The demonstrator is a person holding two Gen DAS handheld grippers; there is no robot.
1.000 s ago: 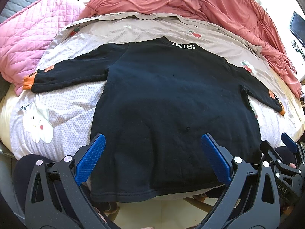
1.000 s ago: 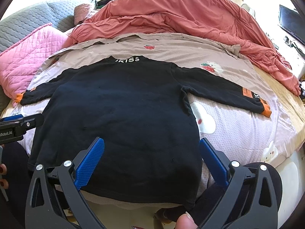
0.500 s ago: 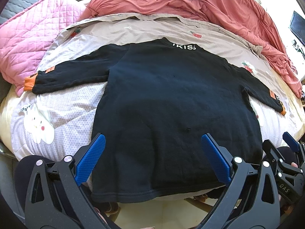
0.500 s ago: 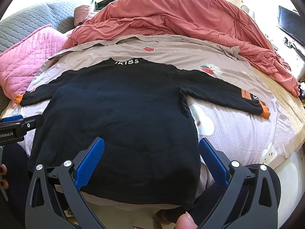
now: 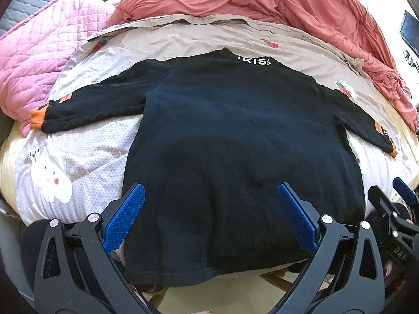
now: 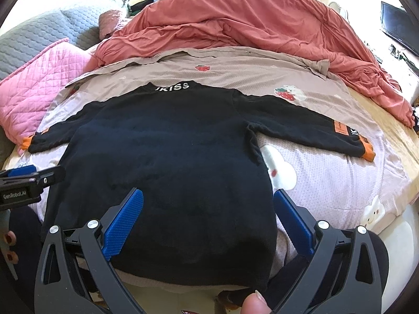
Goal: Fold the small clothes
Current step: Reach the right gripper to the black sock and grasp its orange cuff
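Left gripper [image 5: 209, 214]: jaws wide apart, empty, low centre of frame over shirt hem; "GenRobot.AI" on its body at left edge of right view.
Right gripper [image 6: 208, 216]: jaws spread, holding nothing, above lower right of shirt; "DAS" on its body at lower right of left view.
Shirt [image 5: 241, 141]: black, long-sleeved, spread flat mid-frame on sheet [image 6: 327, 183], sleeves out, orange cuffs.
Writing: white "KISS" at collar [image 6: 171, 87], upper centre.
Duvet [image 6: 248, 23]: red, bunched across top.
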